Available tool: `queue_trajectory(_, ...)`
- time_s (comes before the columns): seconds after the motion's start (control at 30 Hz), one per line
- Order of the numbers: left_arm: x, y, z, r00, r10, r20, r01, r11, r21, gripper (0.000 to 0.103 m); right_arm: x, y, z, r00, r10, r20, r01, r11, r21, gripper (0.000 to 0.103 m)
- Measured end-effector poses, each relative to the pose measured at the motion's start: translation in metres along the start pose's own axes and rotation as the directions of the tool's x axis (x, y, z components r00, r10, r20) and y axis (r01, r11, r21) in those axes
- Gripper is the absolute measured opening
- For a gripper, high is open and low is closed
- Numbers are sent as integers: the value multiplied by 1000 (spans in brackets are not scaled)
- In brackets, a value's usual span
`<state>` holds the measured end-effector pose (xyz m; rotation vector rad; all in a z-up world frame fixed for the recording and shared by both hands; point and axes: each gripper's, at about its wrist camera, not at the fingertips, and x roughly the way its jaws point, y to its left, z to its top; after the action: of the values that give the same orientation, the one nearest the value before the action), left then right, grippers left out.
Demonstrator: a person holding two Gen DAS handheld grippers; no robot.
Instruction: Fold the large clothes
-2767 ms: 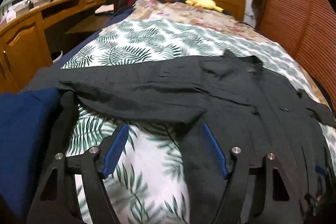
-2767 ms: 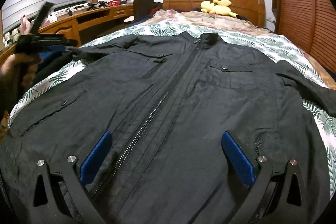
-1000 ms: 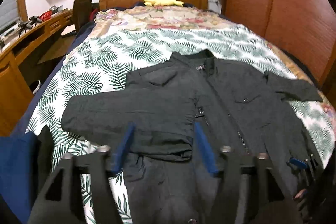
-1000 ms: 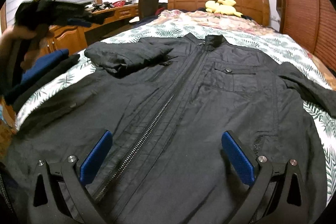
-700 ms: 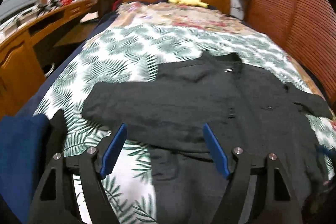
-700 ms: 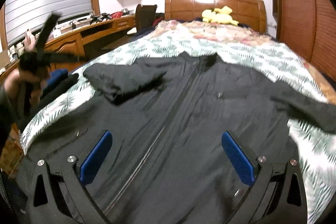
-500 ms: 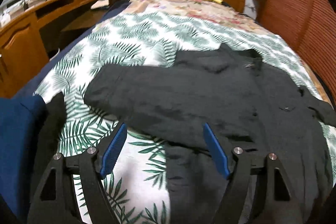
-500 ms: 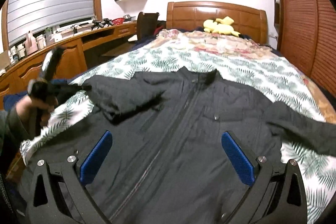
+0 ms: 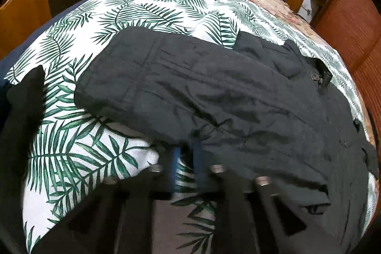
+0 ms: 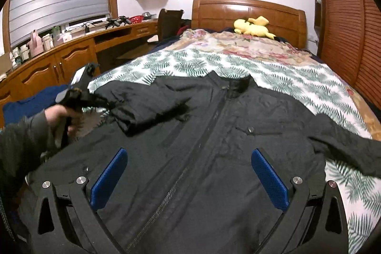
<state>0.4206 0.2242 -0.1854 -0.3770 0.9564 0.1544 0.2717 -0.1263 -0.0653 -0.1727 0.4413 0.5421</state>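
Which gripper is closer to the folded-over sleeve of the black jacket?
Left. The left gripper is right at the folded sleeve, jaws closed at its lower edge. The right gripper hovers open over the jacket's lower front, farther away.

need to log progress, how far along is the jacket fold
Early. Done: black jacket lies flat and zipped on the bed, one sleeve folded across its chest. In hand: left tool has just been closing at that sleeve's lower edge; right tool hovers open. Left: other sleeve still spread out, body unfolded.
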Motion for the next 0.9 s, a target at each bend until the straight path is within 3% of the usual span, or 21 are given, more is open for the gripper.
queue_trajectory(0.07, -5, -5, 1, 1000, 29, -11, -29, 1000, 12, 2, -6, -2, -8, 1000, -15, -9, 15, 1000, 2, 103)
queue_trajectory(0.17, -31, -26, 1, 996, 78, 52, -82, 993, 88, 1, -21, -2, -17, 999, -44, -14, 43, 999, -11, 103)
queue_trajectory(0.47, -138, -115, -19, 978, -37, 205, -18, 966, 259, 1, -70, -8, -33, 994, -105, 1, 105, 994, 17, 103)
queue_trajectory(0.67, -176, -156, -40, 971, -97, 217, 15, 936, 351, 1, -97, 1, -46, 990, -138, 29, 137, 990, 43, 103)
queue_trajectory(0.9, -190, -186, -76, 975, -80, 207, -19, 899, 437, 1, -130, 14, -72, 979, -196, 50, 194, 980, 31, 103)
